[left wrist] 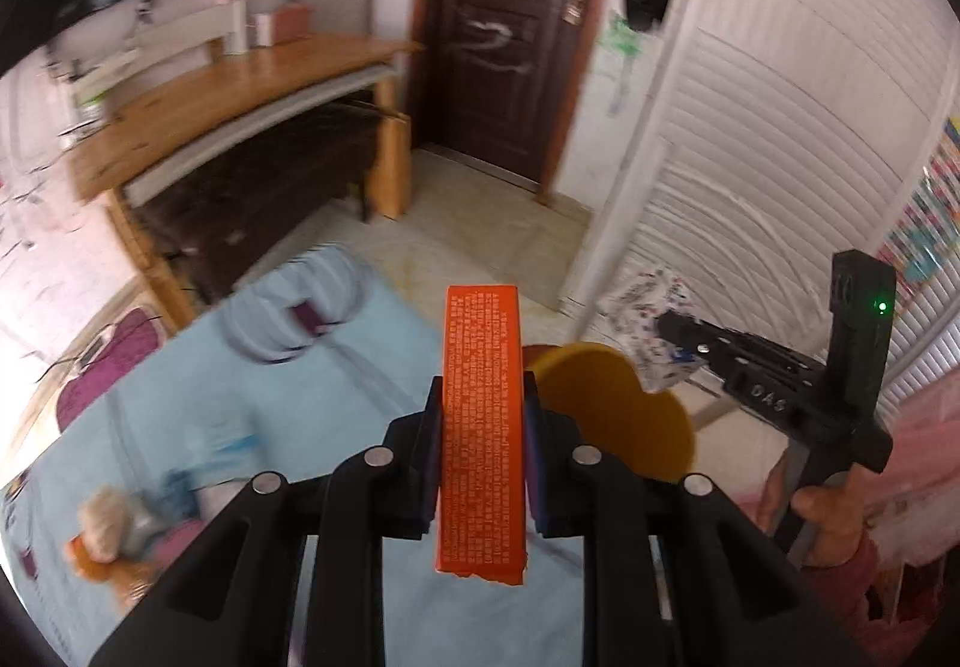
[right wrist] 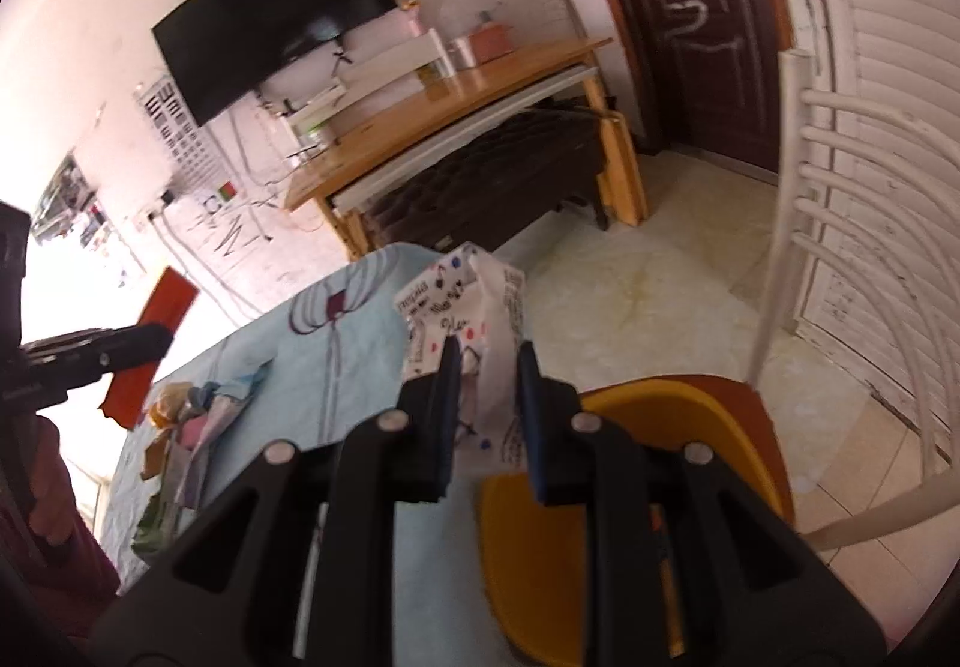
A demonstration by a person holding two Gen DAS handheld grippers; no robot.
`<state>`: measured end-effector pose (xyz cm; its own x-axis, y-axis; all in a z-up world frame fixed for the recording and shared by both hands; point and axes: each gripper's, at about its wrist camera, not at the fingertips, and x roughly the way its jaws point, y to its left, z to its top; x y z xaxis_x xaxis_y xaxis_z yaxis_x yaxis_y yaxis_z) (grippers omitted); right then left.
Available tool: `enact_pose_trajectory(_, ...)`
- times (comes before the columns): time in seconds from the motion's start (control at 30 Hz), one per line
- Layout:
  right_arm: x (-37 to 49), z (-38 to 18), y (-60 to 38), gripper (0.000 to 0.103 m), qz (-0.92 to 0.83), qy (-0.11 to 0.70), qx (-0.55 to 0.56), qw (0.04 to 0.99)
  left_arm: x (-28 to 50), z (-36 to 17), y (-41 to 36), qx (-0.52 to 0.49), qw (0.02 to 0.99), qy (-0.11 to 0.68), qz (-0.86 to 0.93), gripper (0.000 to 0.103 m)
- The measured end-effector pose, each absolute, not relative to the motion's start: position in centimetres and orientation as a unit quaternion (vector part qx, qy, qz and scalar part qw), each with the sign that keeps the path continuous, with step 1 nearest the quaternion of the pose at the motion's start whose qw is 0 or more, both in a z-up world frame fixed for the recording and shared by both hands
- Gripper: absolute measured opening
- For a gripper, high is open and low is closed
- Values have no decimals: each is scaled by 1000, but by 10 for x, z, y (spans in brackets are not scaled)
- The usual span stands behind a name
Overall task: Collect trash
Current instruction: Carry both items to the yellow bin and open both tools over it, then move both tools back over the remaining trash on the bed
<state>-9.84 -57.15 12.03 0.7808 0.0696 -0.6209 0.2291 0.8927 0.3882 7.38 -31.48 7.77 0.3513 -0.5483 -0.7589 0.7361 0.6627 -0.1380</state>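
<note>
We have the left gripper (left wrist: 483,409) clamped on an orange box (left wrist: 482,427), a long narrow carton covered in fine white print, its near end torn and ragged; the pads press its two broad sides. It hangs in the air above the table with the pale blue cloth (left wrist: 300,397), its long axis running straight out along the fingers, far end pointing away and a little down toward the floor. Our right gripper (right wrist: 486,361) is closed on a crumpled white wrapper (right wrist: 474,319) printed with black script and coloured dots, standing upright between the fingers, its creased top poking above the tips over the table's far edge. Just past the orange box we see a yellow chair seat (left wrist: 606,409) tucked at the table's side, with a white chair back (right wrist: 840,175) rising beyond it. Down on the cloth, left of both grippers, a small heap of leftover scraps (right wrist: 180,427) lies waiting, blurred. From the right wrist view the left gripper and its box show at the left edge, well apart from the wrapper. Further off, a wooden desk (right wrist: 450,126) stands against the wall, a dark screen (right wrist: 270,12) above it, a brown door (left wrist: 504,30) beside it, and white slatted panels (left wrist: 780,96) on the right.
</note>
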Motion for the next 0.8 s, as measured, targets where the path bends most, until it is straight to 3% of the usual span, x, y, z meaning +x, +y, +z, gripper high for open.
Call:
enact_pose_trajectory(0.4, -122, 80, -606, 18, -90, 366, 253, 891, 66, 6, -420, 109, 710, 519, -464, 18)
enact_pose_trajectory(0.53, -121, 69, -608, 19, -91, 379, 259, 884, 62, -3, -432, 109, 707, 523, -463, 20)
enact_pose_trajectory(0.63, -120, 66, -607, 27, -90, 379, 262, 883, 68, -5, -435, 108, 708, 527, -459, 21)
enact_pose_trajectory(0.7, -120, 66, -606, 45, -89, 379, 262, 883, 72, -4, -432, 107, 712, 526, -453, 22)
enact_pose_trajectory(0.8, -117, 69, -605, 50, -88, 376, 263, 884, 75, -1, -421, 93, 718, 529, -443, 24)
